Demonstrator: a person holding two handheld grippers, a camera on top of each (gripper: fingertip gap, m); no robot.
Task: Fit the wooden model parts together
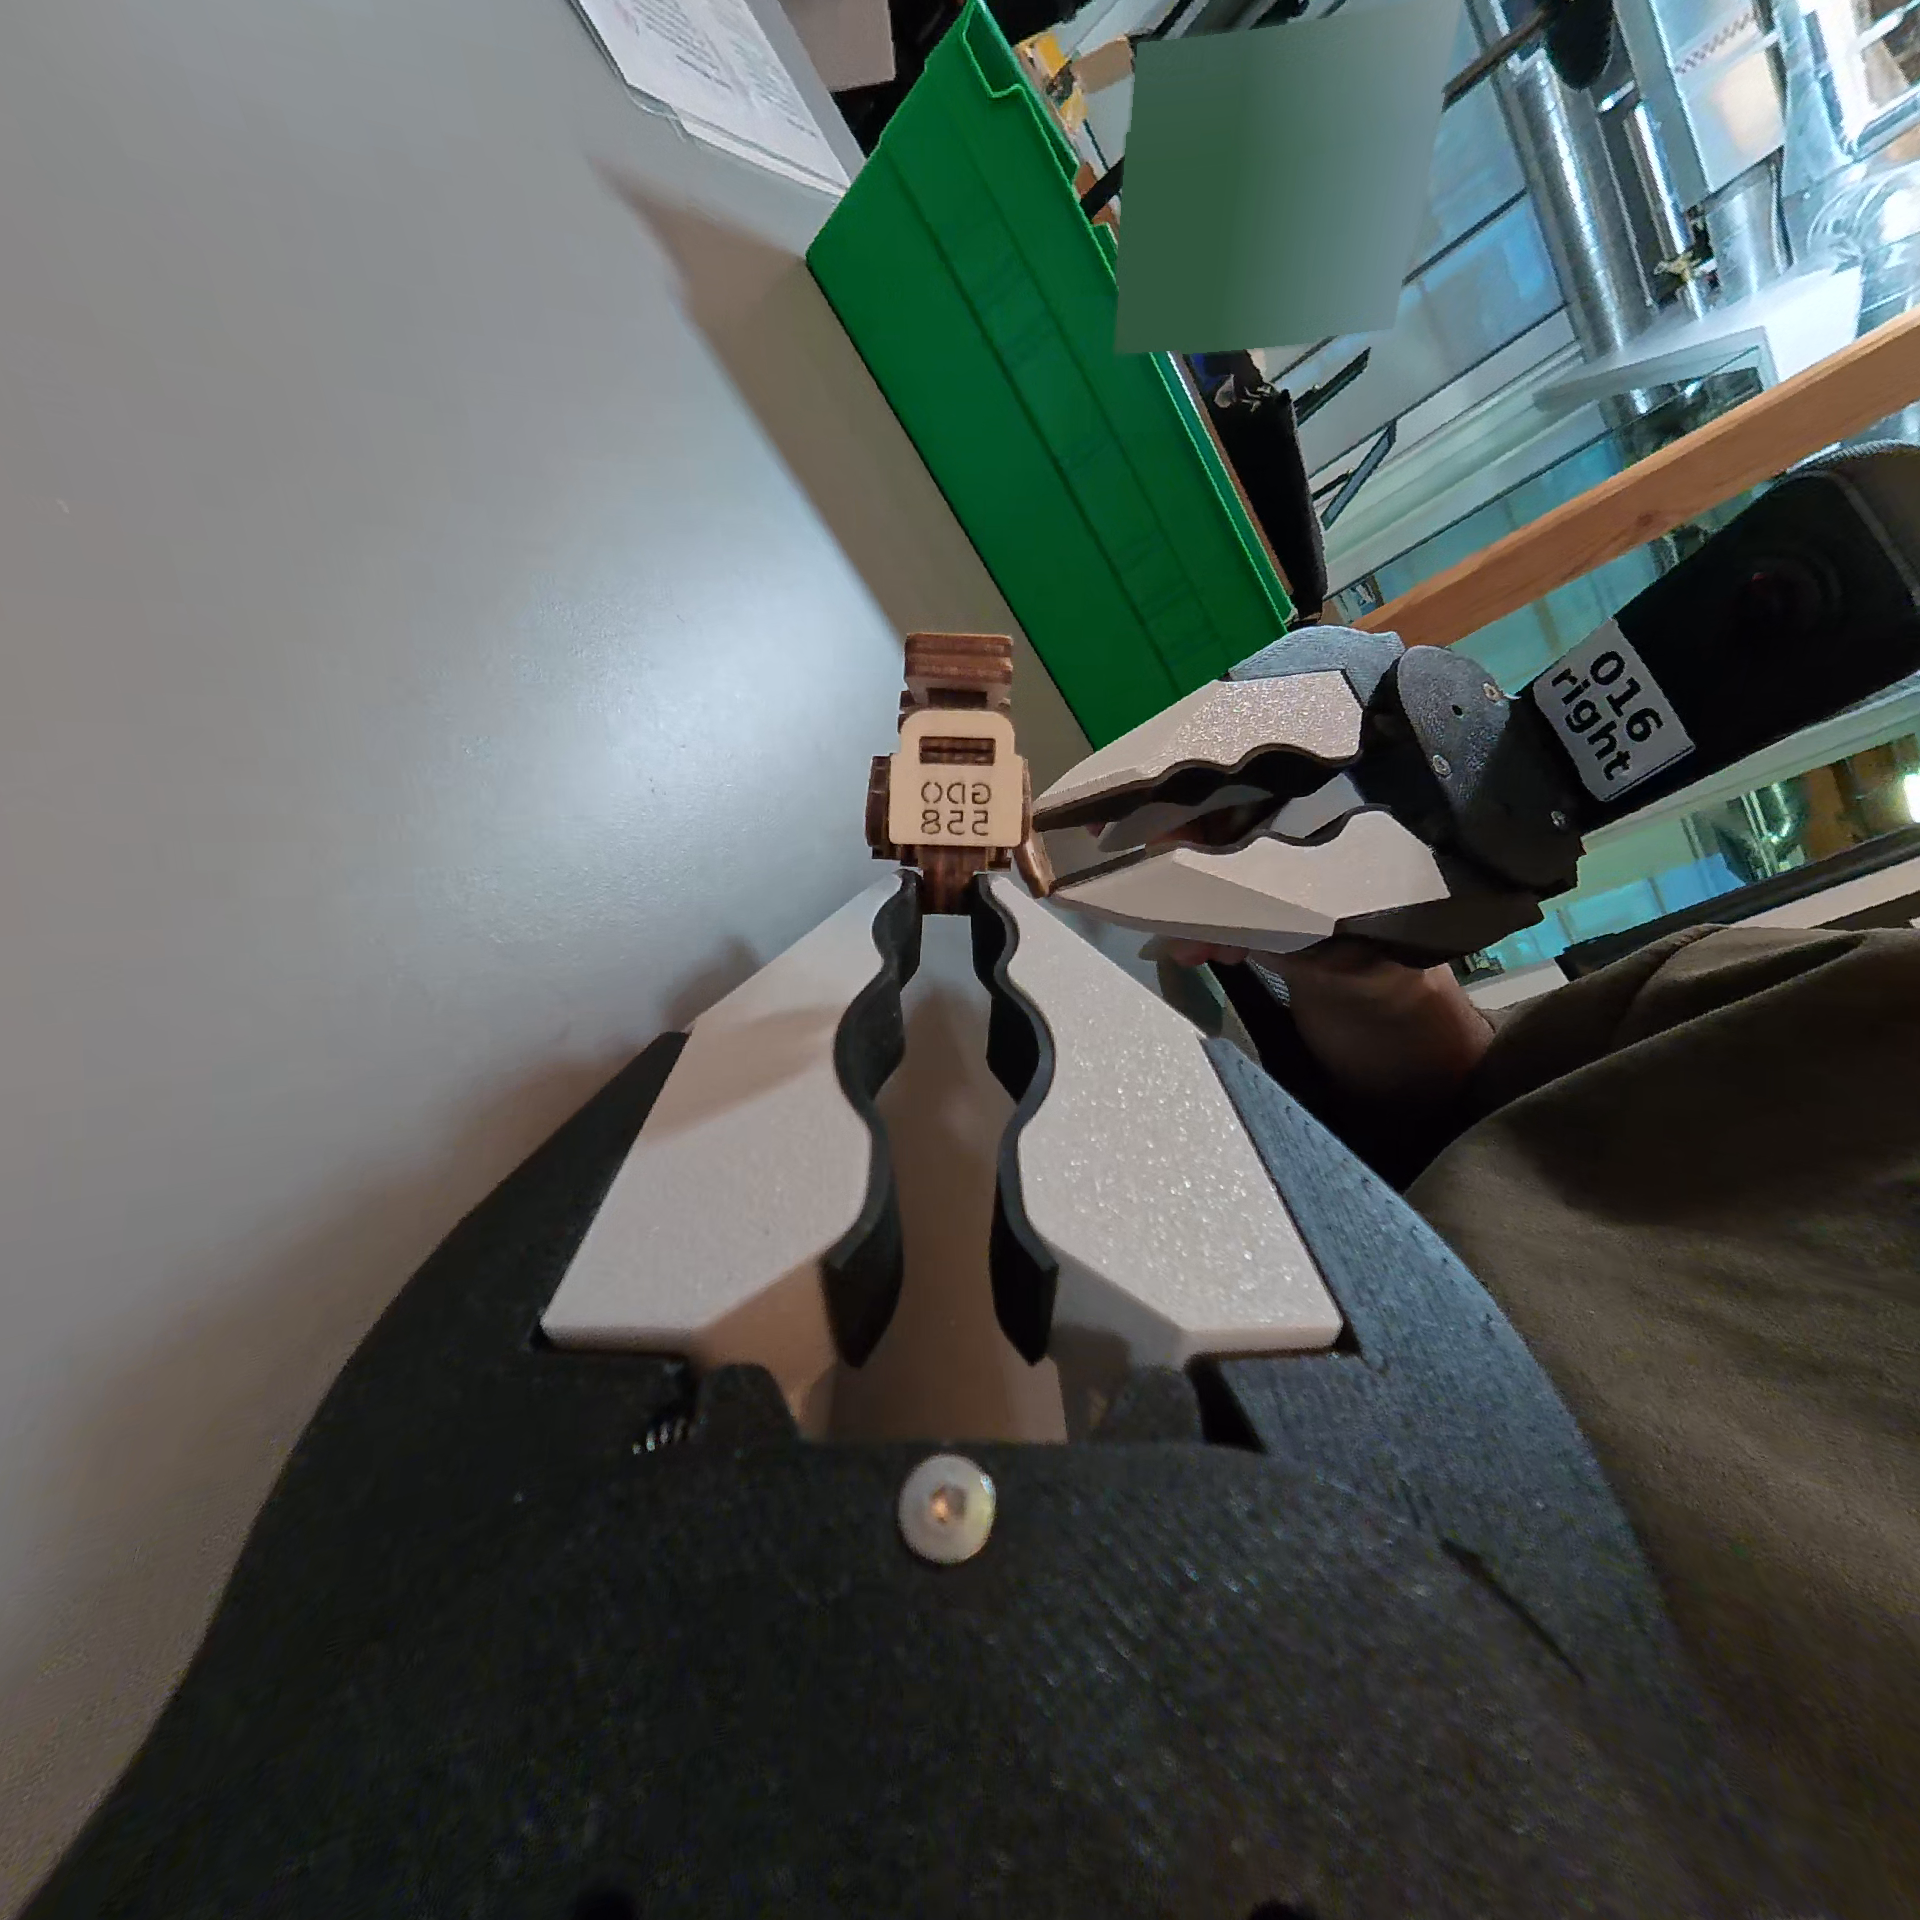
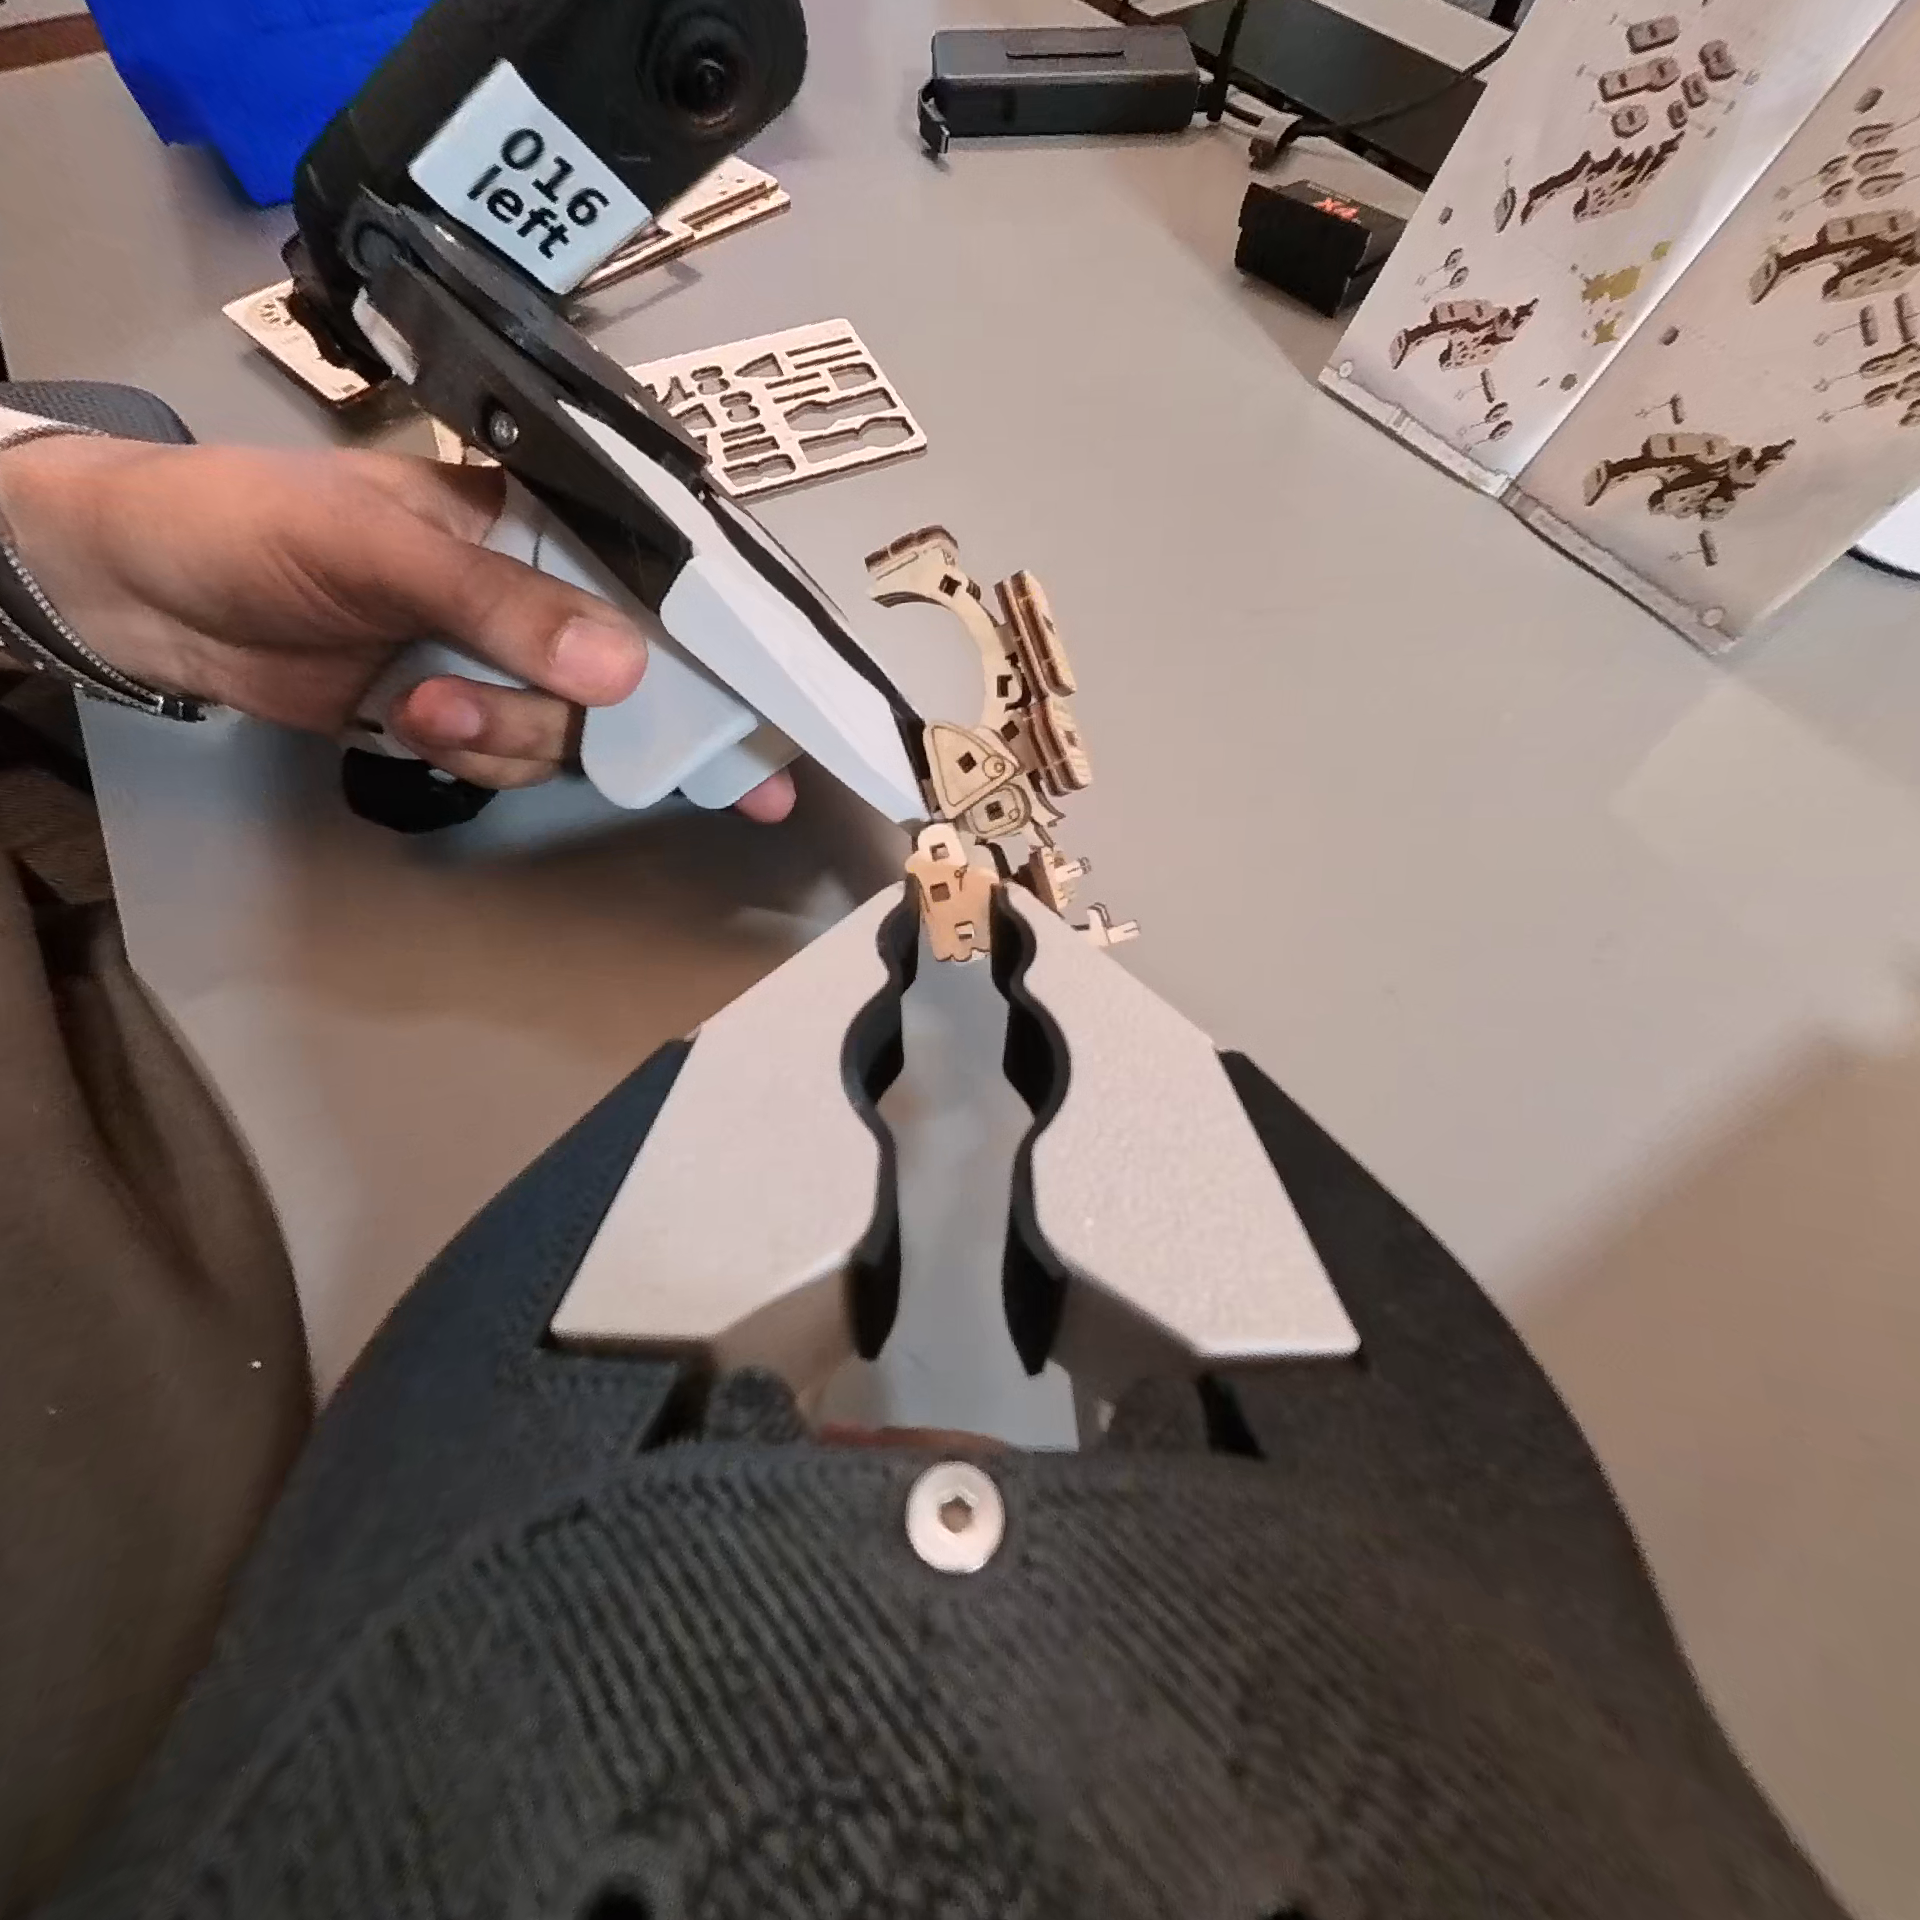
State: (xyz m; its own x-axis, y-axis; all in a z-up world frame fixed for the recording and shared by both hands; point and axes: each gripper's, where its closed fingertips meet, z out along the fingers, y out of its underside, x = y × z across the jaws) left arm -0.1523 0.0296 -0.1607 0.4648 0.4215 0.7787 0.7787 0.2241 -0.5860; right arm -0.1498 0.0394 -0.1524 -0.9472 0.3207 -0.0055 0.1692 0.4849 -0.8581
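My left gripper (image 1: 943,881) is shut on the lower end of a small wooden model assembly (image 1: 951,774), held above the grey table. The assembly also shows in the right wrist view (image 2: 1003,707) as a curved arm with stacked layered blocks. My right gripper (image 2: 954,914) is shut on a small flat wooden part (image 2: 948,899) with square cut-outs and holds it against the bottom of the assembly. In the left wrist view the right gripper (image 1: 1044,847) comes in from the right, its tips at the assembly's lower right corner. The left gripper also shows in the right wrist view (image 2: 909,774).
A green plastic bin (image 1: 1039,395) stands at the table's far side. Punched-out wooden sheets (image 2: 790,416) lie on the table (image 2: 1351,831) behind the left gripper. An upright instruction sheet (image 2: 1662,312) stands at the right, and black boxes (image 2: 1060,78) lie at the back. My left and right fingertips are right by each other.
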